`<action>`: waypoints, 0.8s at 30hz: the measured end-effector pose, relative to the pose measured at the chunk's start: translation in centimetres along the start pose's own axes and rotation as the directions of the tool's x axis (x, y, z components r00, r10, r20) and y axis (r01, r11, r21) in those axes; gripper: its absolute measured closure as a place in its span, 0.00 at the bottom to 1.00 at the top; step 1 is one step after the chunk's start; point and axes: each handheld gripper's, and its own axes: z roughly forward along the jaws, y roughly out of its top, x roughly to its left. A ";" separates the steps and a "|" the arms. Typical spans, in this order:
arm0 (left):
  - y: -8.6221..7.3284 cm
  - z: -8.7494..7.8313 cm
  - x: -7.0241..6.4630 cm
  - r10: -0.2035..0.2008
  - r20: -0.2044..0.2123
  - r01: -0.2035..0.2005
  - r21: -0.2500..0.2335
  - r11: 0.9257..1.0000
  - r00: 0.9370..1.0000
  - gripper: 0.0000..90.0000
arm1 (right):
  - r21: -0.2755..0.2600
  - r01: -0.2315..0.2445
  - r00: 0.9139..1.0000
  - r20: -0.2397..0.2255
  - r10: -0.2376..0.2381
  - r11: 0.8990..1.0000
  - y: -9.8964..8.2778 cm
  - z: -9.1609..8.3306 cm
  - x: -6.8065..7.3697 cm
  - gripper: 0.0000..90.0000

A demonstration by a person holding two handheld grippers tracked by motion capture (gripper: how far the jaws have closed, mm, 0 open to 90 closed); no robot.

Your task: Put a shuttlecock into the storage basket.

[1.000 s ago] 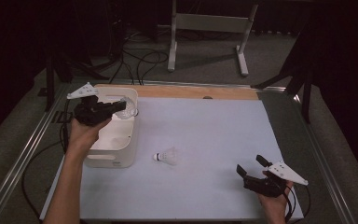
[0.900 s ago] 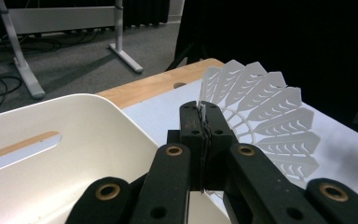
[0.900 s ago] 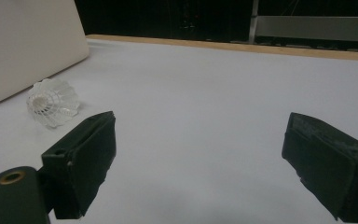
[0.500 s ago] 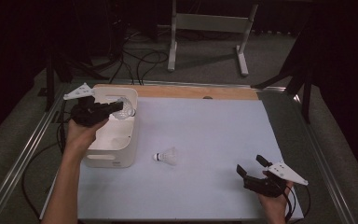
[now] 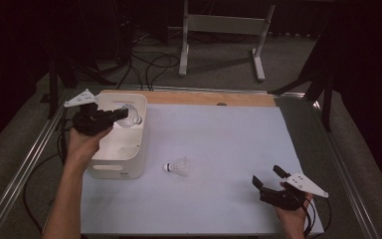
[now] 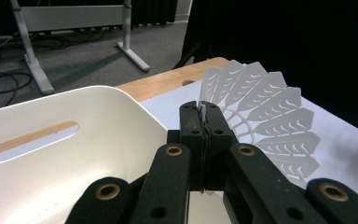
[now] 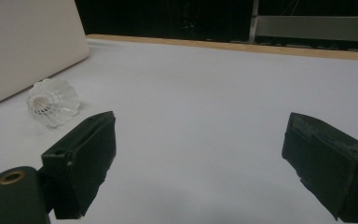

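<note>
White plastic shuttlecock (image 6: 265, 112) sits clenched by its skirt in your left gripper (image 5: 110, 115), over the white bin (image 5: 129, 164) at upper left. A second shuttlecock (image 5: 178, 167) waits mid-frame; your right gripper (image 5: 267, 178), lower right, gapes empty.

At the left of the high view, the person's left forearm runs up from the bottom edge, bare, with the left hand (image 5: 79, 144) wrapped around the left gripper (image 5: 121, 114), which points toward the right of the frame and sits roughly level. Its jaws are pressed together, as the left gripper view shows close up. In the lower right of the high view, the right hand (image 5: 292, 219) holds the right gripper (image 5: 266, 176) low, aimed toward the upper left, with its jaws standing wide apart.
</note>
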 end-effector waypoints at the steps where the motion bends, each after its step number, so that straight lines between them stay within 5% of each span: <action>1: 0.0 0.0 0.0 0.000 0.000 0.000 0.000 1.000 1.000 1.00 | 0.000 0.000 1.000 -0.001 0.000 1.000 0.0 0.0 0.0 0.11; 24: -0.2 -1.2 0.8 -0.011 -0.031 0.010 -0.010 1.000 0.999 1.00 | 0.003 0.000 1.000 0.001 0.000 1.000 0.0 0.1 0.1 0.11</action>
